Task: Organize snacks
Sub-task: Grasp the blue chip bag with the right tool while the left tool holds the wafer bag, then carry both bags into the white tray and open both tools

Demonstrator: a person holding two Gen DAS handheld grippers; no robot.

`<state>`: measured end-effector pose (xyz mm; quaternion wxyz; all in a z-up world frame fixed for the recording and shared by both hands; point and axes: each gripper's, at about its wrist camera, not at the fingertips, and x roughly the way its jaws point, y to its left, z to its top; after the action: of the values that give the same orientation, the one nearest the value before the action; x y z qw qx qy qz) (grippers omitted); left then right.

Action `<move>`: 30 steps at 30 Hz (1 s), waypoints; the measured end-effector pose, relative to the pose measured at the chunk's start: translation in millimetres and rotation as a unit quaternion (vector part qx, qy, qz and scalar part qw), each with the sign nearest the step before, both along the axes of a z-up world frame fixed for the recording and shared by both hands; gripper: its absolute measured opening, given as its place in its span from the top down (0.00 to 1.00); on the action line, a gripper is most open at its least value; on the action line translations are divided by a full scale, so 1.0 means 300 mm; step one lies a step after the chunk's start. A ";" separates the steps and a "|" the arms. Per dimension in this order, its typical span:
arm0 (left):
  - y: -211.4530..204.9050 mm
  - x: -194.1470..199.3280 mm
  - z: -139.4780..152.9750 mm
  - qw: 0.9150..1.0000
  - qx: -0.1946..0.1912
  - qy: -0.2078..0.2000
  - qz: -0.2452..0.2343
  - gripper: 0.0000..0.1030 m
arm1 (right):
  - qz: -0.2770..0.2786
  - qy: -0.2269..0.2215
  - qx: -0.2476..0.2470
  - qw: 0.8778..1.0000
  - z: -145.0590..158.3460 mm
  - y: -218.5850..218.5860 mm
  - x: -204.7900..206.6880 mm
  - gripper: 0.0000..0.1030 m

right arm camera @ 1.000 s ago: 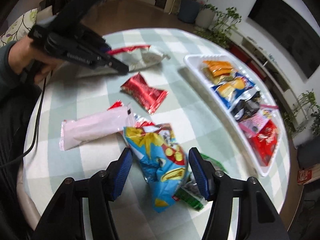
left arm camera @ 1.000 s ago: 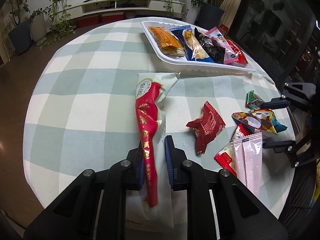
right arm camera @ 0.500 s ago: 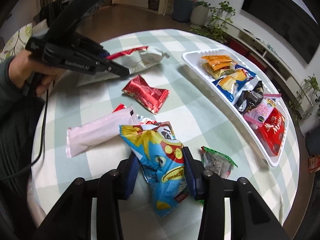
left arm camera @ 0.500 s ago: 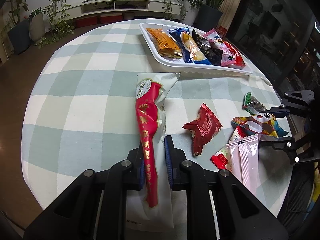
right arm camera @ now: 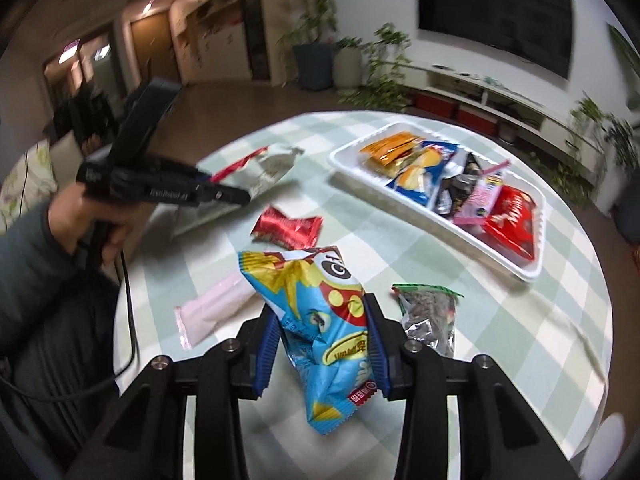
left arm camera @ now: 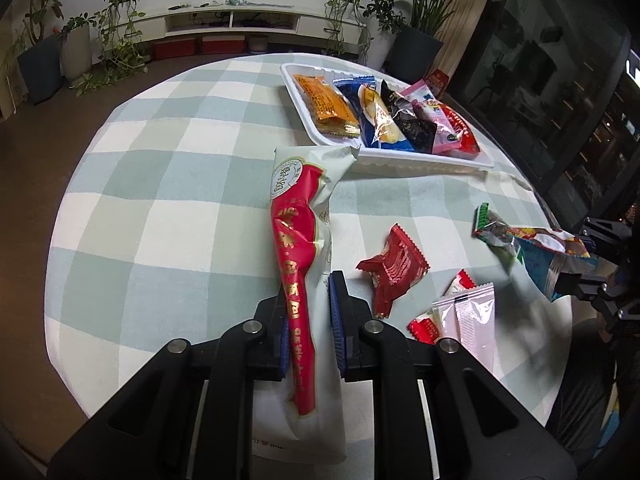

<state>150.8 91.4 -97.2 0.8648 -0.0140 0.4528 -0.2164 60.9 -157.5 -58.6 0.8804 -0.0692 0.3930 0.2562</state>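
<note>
Round table, pale green-and-white check cloth, soft weave. The whole left half of the cloth lies bare out to the rim; the clutter sits on the right half.

White plastic tray, shallow, ribbed wall, at the far right of the table. In it, side by side: an orange packet, a blue packet, a black foil packet, a pink packet and a red packet, the last lying at the tray's end. Bare tray floor shows only beside the orange packet.

Left gripper: blue-padded jaws pressed against a long white bag with a red stripe, glossy, creased. Its far corner touches the tray's near wall.

Right gripper: jaws closed on a crinkly blue-and-yellow chip bag, held up off the cloth, tilted.

Loose on the cloth between the two grippers: a red foil wrapper, crumpled, with serrated ends; a flat pink sachet overlying a small red-and-white packet. Just right of the chip bag lies a clear packet of dark seeds with a green top, near the table's edge.
</note>
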 end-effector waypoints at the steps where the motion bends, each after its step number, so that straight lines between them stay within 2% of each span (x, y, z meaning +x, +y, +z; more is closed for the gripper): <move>1: 0.003 -0.003 0.004 1.000 -0.004 -0.001 0.001 0.86 | -0.013 -0.001 0.012 1.000 0.004 -0.018 0.000 0.59; 7: -0.004 -0.010 0.047 1.000 -0.021 -0.009 0.001 0.86 | -0.069 -0.013 0.057 0.996 0.032 -0.103 0.027 0.59; 11: -0.011 0.008 0.131 0.999 -0.042 -0.025 0.003 0.86 | -0.096 -0.027 0.086 0.991 0.080 -0.145 0.076 0.59; 13: -0.027 0.030 0.171 0.999 -0.037 -0.031 0.000 0.86 | -0.107 -0.035 0.106 0.988 0.116 -0.161 0.116 0.59; 19: -0.136 0.177 0.332 0.998 -0.028 -0.054 -0.023 0.86 | -0.139 -0.078 0.112 0.981 0.228 -0.161 0.281 0.59; 21: -0.189 0.246 0.358 0.998 -0.024 -0.052 -0.031 0.86 | -0.147 -0.084 0.114 0.979 0.248 -0.163 0.350 0.59; 26: -0.305 0.411 0.365 0.998 -0.010 -0.043 -0.037 0.86 | -0.169 -0.073 0.116 0.976 0.237 -0.173 0.528 0.59; 30: -0.382 0.512 0.309 0.999 -0.008 -0.021 -0.037 0.86 | -0.187 -0.045 0.100 0.976 0.152 -0.168 0.649 0.59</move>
<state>304.3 -23.2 -4.4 0.8655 0.0006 0.4329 -0.2520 255.6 -207.9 -12.9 0.9320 0.0824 0.3313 0.1217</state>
